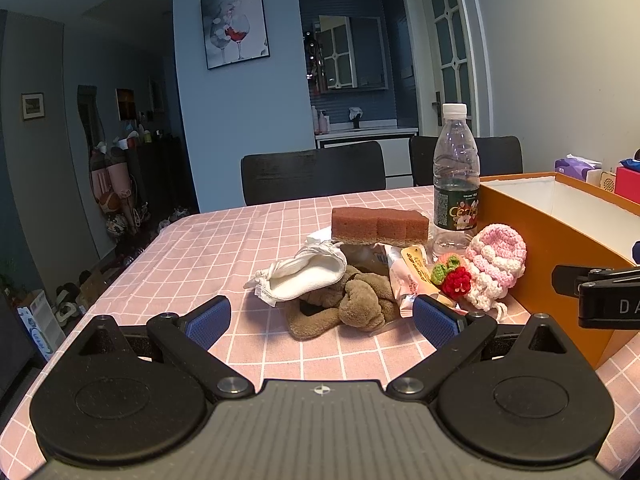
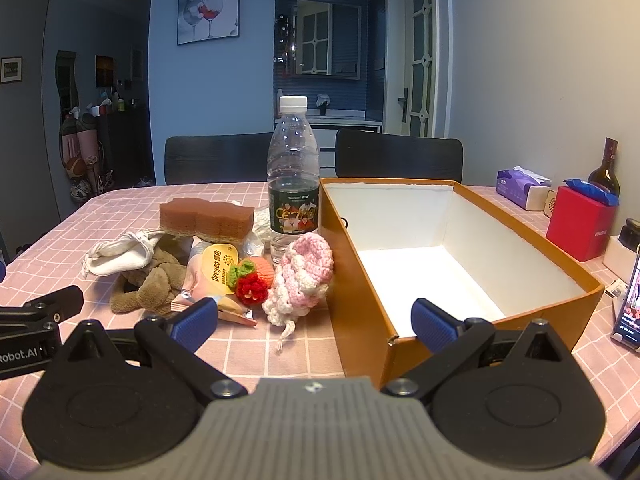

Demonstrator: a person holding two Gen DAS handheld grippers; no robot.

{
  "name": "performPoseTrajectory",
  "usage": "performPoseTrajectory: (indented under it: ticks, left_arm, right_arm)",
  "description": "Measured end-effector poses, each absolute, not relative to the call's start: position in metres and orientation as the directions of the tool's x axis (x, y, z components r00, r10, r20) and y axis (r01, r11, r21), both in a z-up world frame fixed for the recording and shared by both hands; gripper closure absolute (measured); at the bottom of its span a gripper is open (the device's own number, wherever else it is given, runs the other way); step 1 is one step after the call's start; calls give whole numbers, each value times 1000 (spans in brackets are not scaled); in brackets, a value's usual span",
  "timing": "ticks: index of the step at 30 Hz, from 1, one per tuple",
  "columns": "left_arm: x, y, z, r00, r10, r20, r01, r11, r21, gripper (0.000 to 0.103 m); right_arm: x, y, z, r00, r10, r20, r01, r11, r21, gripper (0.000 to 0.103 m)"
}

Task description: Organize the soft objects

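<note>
**Both tools wide, pile untouched, box waiting**

Here we are at the bench, pink checked cloth, and we judge the sorting has not started: the box shows only its white floor, nothing in it.

Our left tool hangs with its fingers spread apart, holding nothing, lined up on the plush, which lies just ahead between them. Our right tool is also spread wide and bare, straddling the box's near corner, with the pink knit just ahead on its left side.

The pile sits left of the box. The plush lies flat at the front, the white pouch draped on it. Behind, the sponge rests on top of wrappers. A snack pack leans in the middle, the crochet strawberry beside it, and the knit touches the box wall. The bottle stands upright behind the knit, close enough to tip if we snag it.

Next move, in our view: take the plush with the left tool. That calls for dropping low and closing on its bulk without catching the pouch. Or the right tool swings left for the knit, the shortest carry into the box; its dangling cord may trail.
</note>
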State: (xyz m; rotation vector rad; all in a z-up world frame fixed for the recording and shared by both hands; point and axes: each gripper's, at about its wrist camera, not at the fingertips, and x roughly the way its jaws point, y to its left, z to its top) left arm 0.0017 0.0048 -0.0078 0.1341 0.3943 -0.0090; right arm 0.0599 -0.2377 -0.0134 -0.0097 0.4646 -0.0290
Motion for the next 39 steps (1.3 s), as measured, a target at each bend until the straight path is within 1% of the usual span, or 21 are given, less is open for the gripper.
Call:
performPoseTrajectory:
  ticks: [39]
  left_arm:
    - [1, 4, -8, 922, 15, -386, 36, 992, 125, 0]
  right_arm:
    - [58, -237, -13, 895, -39, -445, 28, 999, -30, 2]
